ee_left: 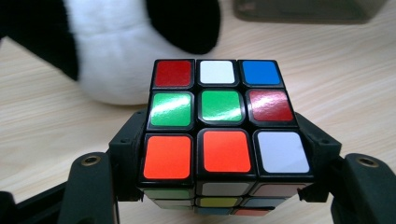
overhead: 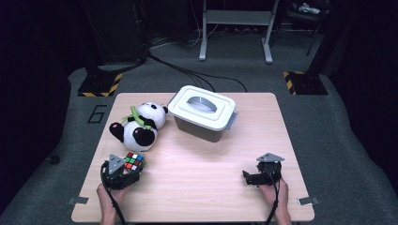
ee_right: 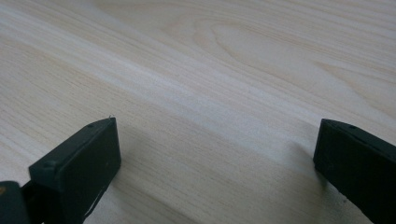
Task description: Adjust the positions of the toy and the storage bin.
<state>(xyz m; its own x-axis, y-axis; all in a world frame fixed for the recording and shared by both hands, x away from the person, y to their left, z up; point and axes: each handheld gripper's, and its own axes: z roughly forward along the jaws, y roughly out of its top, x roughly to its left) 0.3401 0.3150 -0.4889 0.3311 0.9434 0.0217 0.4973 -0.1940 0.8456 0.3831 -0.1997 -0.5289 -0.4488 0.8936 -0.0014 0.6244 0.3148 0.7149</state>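
A: Nearest us, our left hand-held gripper (overhead: 133, 169) is clenched on the puzzle cube (overhead: 134, 161), its jaws pressing two opposite sides, at the near left of the counter (overhead: 197, 187).

B: And our right hand-held gripper (overhead: 247, 177) sits released, jaws wide apart over bare wood.

A: Just beyond the cube we see the plush panda (overhead: 138, 125), then the lidded storage box (overhead: 202, 112) farther back.

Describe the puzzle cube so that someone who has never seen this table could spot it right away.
On the wooden table, look to the near left corner, just in front of the plush panda. There the left gripper clamps a puzzle cube: the one small black block tiled with red, green, white, blue and orange squares.
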